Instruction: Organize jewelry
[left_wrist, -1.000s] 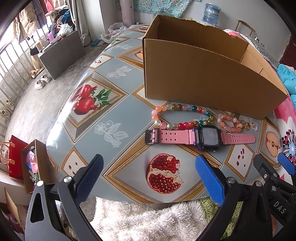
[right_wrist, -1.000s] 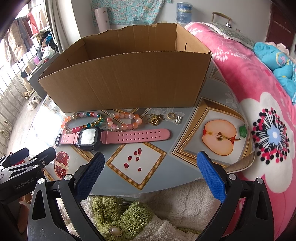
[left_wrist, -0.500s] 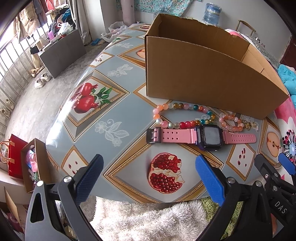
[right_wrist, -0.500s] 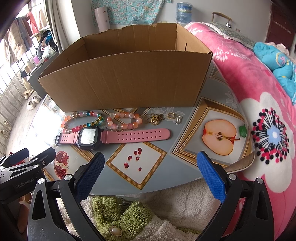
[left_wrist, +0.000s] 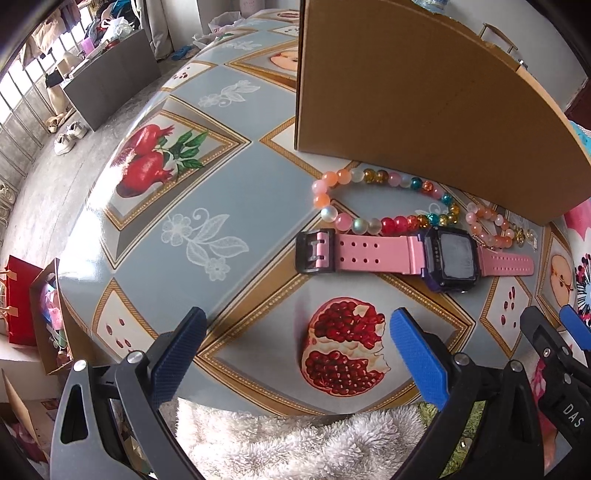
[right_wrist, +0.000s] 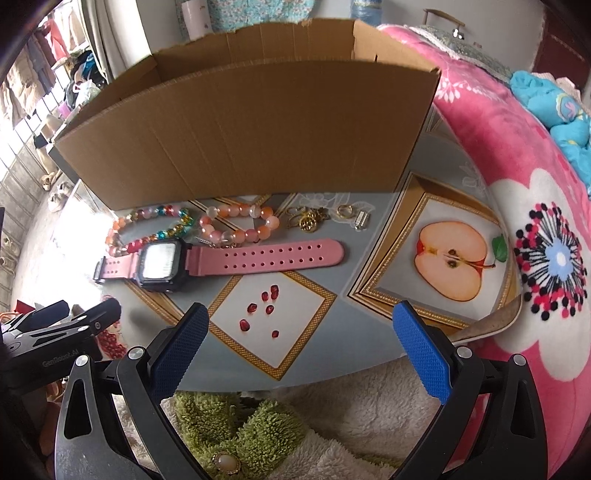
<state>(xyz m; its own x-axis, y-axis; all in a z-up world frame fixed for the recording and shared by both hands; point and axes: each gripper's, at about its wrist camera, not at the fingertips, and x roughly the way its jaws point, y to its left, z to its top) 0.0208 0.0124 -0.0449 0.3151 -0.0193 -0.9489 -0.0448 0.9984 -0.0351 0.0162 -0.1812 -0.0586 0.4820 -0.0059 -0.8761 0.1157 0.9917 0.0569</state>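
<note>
so both the left gripper (left_wrist: 295, 332) and right gripper (right_wrist: 301, 328) hang spread and empty over the table (left_wrist: 221, 184) edge, pink watch (left_wrist: 376, 254) flat before the cardboard box (left_wrist: 406, 92), best straddle its strap crosswise, pinch, lift into box.

Both tools have black frames with silver screws and blue textured fingers (left_wrist: 417, 358), one lettered "DAS"

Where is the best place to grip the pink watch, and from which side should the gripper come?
Probably the long pink strap of the watch, from above, jaws across its width. It lies flat with bare tablecloth on its near side; the bead bracelet crowds the case end.
</note>
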